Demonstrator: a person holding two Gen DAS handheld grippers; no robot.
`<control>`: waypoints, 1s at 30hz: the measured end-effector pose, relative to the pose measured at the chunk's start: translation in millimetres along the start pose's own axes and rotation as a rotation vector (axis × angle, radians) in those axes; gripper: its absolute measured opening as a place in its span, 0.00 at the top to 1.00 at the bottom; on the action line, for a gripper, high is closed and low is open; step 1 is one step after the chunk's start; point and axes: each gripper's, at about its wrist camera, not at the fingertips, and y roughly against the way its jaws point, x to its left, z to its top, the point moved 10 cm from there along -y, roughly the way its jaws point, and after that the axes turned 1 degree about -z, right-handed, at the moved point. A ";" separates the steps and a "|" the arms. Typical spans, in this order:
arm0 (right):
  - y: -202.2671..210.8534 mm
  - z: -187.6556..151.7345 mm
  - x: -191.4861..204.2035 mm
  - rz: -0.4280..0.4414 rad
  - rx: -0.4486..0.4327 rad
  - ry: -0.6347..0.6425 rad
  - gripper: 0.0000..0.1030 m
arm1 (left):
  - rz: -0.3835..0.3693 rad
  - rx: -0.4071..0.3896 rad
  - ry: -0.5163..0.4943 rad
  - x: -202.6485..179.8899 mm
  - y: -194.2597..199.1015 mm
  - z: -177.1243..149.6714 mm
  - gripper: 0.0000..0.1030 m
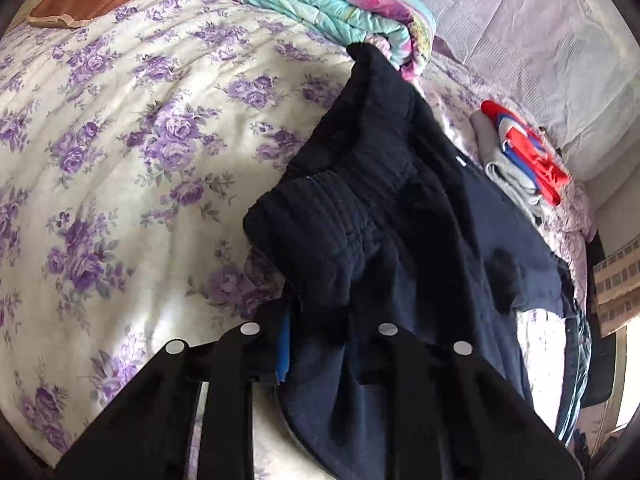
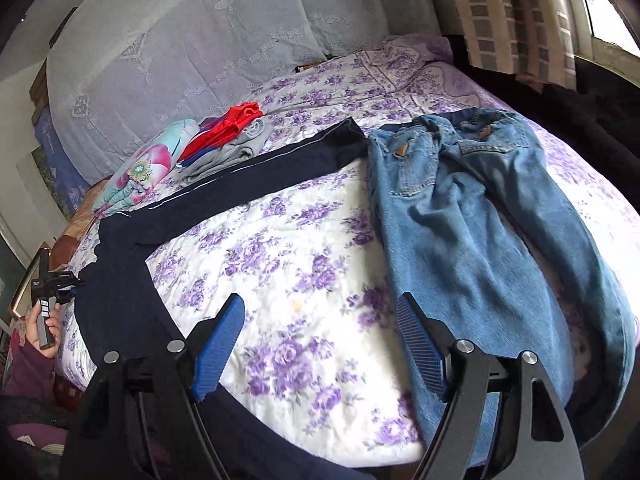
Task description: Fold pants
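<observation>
Left tool is clamped on the dark navy pants, its fingers drawn together with cloth bunched between them and the ribbed waistband heaped just beyond the tips. Right tool has its blue-padded fingers standing well apart with nothing between them, above bare bedspread between two garments. In the right wrist view the navy pants lie on the bed as a long thin strip, their long axis running from the near left edge, where a hand holds the left tool, away toward the far middle, the leg end pointing at the blue jeans. Those jeans lie flat on the right, waistband far, legs running toward the near edge. So two pairs of pants are in sight. The bed wears a white quilt with purple flowers. Farther back on it sit one small stack of grey, red and blue clothes and one folded turquoise-and-pink blanket. Behind them rises a pale lace-covered headboard, with a checked curtain at the far right.
</observation>
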 end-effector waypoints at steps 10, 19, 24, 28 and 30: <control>37.7 -94.3 16.1 0.172 0.161 0.158 0.22 | -0.010 -0.099 -0.052 -7.9 31.9 -5.9 0.74; -27.4 -154.8 12.1 0.203 0.300 -0.011 0.92 | -0.101 -0.053 0.009 -11.1 2.0 -5.7 0.89; 29.6 -74.8 31.4 0.249 0.117 0.036 0.93 | -0.102 -0.215 -0.033 -18.9 72.2 1.1 0.91; 52.1 7.3 45.4 0.243 0.043 0.097 0.93 | -0.121 -0.253 0.000 -12.6 104.7 -0.8 0.91; 49.2 48.0 48.4 0.228 0.048 0.116 0.93 | -0.122 -0.250 0.004 -7.7 110.2 -5.7 0.91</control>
